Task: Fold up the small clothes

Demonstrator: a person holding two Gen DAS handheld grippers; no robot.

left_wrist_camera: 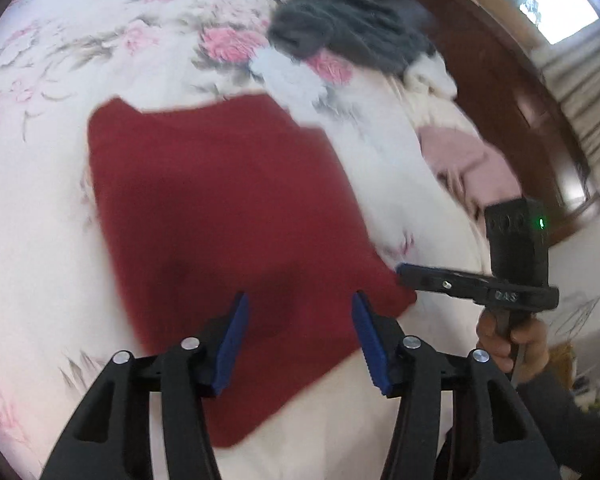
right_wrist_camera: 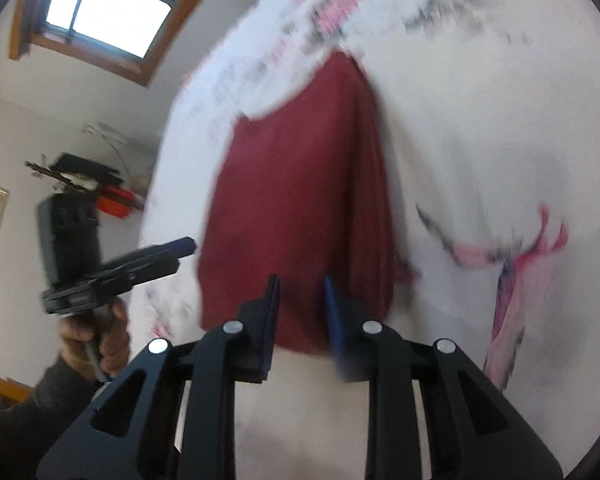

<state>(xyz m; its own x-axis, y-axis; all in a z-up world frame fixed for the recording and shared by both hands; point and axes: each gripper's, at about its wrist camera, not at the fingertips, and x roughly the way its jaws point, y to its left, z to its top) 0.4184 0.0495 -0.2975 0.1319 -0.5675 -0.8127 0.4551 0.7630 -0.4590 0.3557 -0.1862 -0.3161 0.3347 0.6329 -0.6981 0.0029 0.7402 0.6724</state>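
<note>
A dark red garment (left_wrist_camera: 228, 208) lies folded flat in a rough rectangle on the white floral bed cover (left_wrist_camera: 80, 60). My left gripper (left_wrist_camera: 300, 300) hovers open over its near edge, with only cloth showing below the blue pads. In the right wrist view the same red garment (right_wrist_camera: 300, 200) runs away from me. My right gripper (right_wrist_camera: 302, 280) is open with a narrower gap, above the garment's near end, holding nothing. The right gripper (left_wrist_camera: 404, 270) shows side-on at the garment's right corner. The left gripper (right_wrist_camera: 182, 246) shows at the garment's left side.
A heap of clothes lies at the far side of the bed: dark grey (left_wrist_camera: 340, 28), white (left_wrist_camera: 428, 76) and pink (left_wrist_camera: 468, 160). A curved wooden headboard (left_wrist_camera: 500, 80) stands behind it. A hand (left_wrist_camera: 512, 340) holds the right gripper. A shelf with dark objects (right_wrist_camera: 92, 184) is beside the bed.
</note>
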